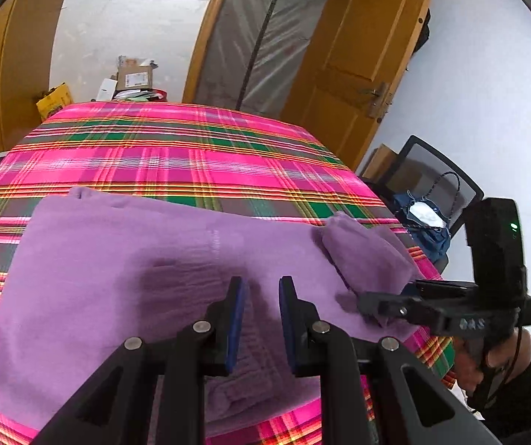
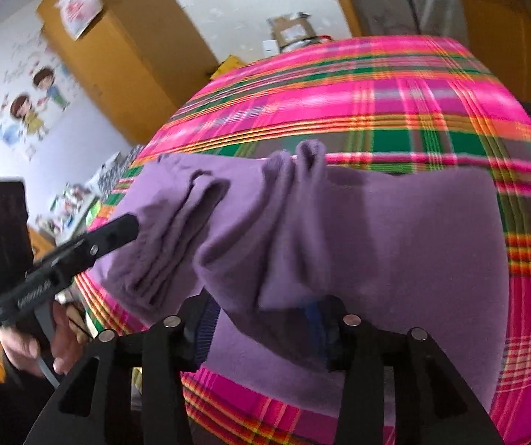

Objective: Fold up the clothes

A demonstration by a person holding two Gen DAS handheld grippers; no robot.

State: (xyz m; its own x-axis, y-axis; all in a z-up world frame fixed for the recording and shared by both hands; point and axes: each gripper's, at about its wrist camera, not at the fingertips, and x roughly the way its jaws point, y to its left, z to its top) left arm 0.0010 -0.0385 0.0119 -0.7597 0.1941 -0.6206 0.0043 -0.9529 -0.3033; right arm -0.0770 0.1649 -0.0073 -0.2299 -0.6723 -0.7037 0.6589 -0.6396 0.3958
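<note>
The purple garment [image 1: 135,259] lies spread on the plaid tablecloth [image 1: 191,148]. The left gripper [image 1: 261,319] hovers part-open above it, gripping nothing. Only the right wrist view shows the right gripper [image 2: 261,319] (jaws apart) with a bunched sleeve [image 2: 265,222] draped between its pads.

A purple garment [image 1: 124,259] is spread across the plaid-covered table [image 1: 176,148], with one end bunched into soft folds [image 2: 265,222] and draped near the edge.
</note>
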